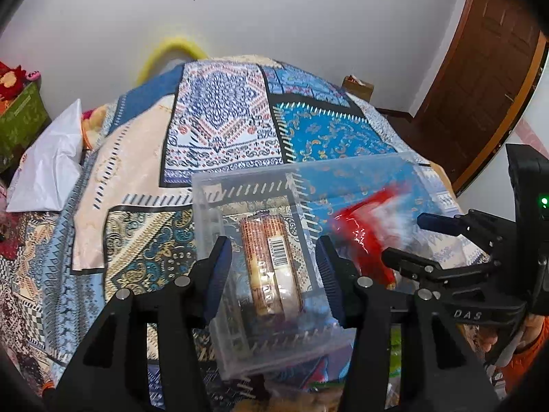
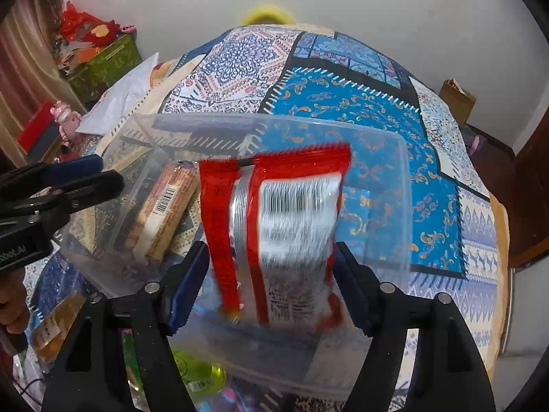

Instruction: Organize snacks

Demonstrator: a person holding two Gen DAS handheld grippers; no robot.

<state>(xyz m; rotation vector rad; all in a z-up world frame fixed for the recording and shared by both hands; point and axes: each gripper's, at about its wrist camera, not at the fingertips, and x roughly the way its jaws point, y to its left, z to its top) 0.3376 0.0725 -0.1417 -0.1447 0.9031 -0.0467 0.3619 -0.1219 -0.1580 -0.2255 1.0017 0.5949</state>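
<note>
Covering the bed, a patchwork quilt (image 1: 219, 130) carries a clear plastic box (image 2: 394, 185), set near for sorting. The biscuit roll (image 1: 271, 267) lies inside it, under the left gripper (image 1: 272, 267), whose jaws stand apart, empty. The right gripper (image 2: 271, 257) flanks a blurred red packet (image 2: 274, 213) over the box, probably dropping; grip unclear.

A: Lighting: bright, even, diffuse; soft shadows only.

B: Defects: strong fisheye bending, dark vignetted corners; motion blur on red packet (image 2: 274, 226); glare on clear plastic box (image 2: 394, 206).
</note>
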